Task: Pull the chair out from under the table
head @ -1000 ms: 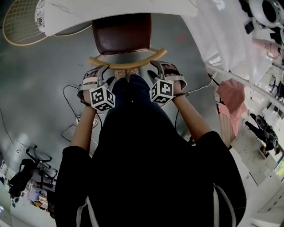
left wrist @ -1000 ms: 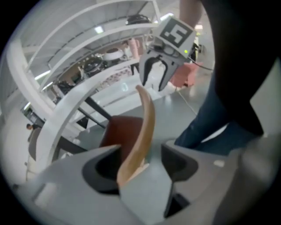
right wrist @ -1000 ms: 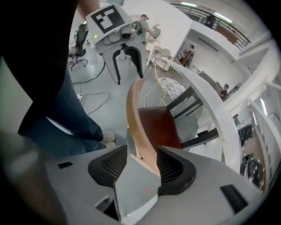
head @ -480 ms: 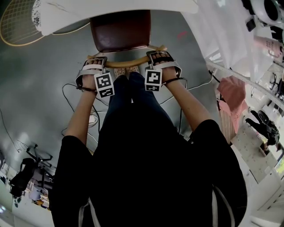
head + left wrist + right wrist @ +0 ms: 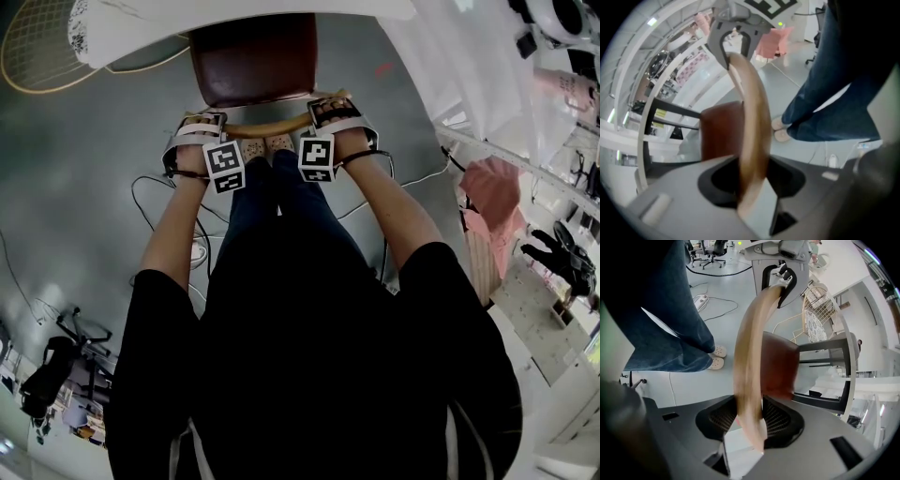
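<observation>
The chair has a curved wooden back rail (image 5: 267,127) and a dark red seat (image 5: 251,61) tucked under the white table (image 5: 187,21). My left gripper (image 5: 202,124) sits on the rail's left end, my right gripper (image 5: 330,108) on its right end. In the left gripper view the rail (image 5: 750,108) runs between the closing jaws of my left gripper (image 5: 751,174), and the pads meet it. The right gripper view shows the rail (image 5: 750,343) between the ribbed pads of my right gripper (image 5: 749,420), also closing and touching it.
The person's feet (image 5: 262,148) stand just behind the rail. Cables (image 5: 150,202) trail over the grey floor at the left. A wire-mesh chair (image 5: 33,47) stands at the far left, and pink cloth (image 5: 487,202) and shelving are at the right.
Both grippers came down and forward from just behind the rail onto it and rolled so their marker cubes face up. The rail now lies between both pairs of jaws.
</observation>
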